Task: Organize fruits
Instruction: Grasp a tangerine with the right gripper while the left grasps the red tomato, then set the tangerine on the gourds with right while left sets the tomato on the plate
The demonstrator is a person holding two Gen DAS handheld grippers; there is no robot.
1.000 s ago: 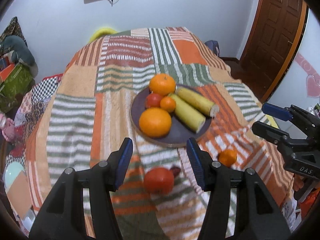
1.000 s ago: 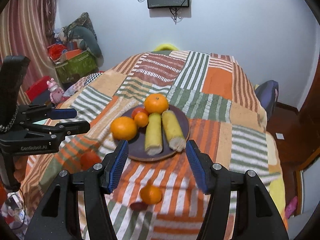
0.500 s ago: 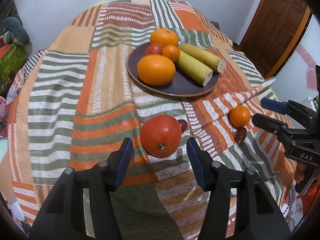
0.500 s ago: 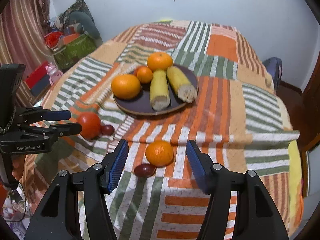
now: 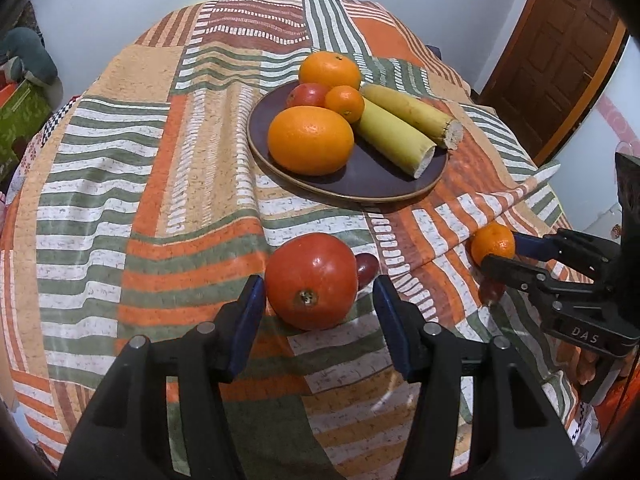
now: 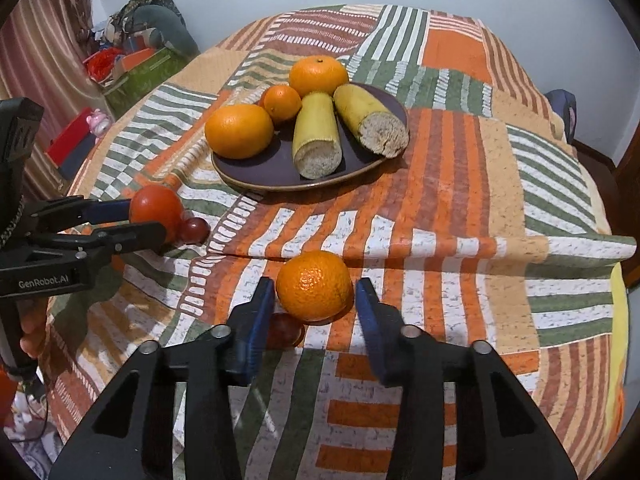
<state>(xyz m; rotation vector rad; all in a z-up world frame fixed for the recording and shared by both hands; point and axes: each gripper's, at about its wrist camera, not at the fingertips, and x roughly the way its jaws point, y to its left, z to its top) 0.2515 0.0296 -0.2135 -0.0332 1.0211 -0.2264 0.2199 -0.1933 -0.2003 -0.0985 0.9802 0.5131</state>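
Note:
A dark plate (image 5: 372, 186) on the striped cloth holds two oranges, a small mandarin, a red fruit and two yellow cut pieces. A red tomato (image 5: 311, 282) lies on the cloth with a dark grape (image 5: 367, 267) beside it. My left gripper (image 5: 318, 304) is open, its jaws on either side of the tomato. A loose mandarin (image 6: 315, 285) lies near the front with a second grape (image 6: 283, 330) at its left. My right gripper (image 6: 314, 306) is open around the mandarin, not touching. The plate also shows in the right wrist view (image 6: 276, 170).
The patchwork cloth (image 5: 120, 168) is rumpled, with a fold (image 6: 460, 250) running across behind the mandarin. A wooden door (image 5: 556, 52) stands at the right. Boxes and toys (image 6: 132, 60) sit on the floor at the left.
Both grippers have moved forward and down. The tomato now lies between the left jaws and the mandarin between the right jaws. Both stay open.

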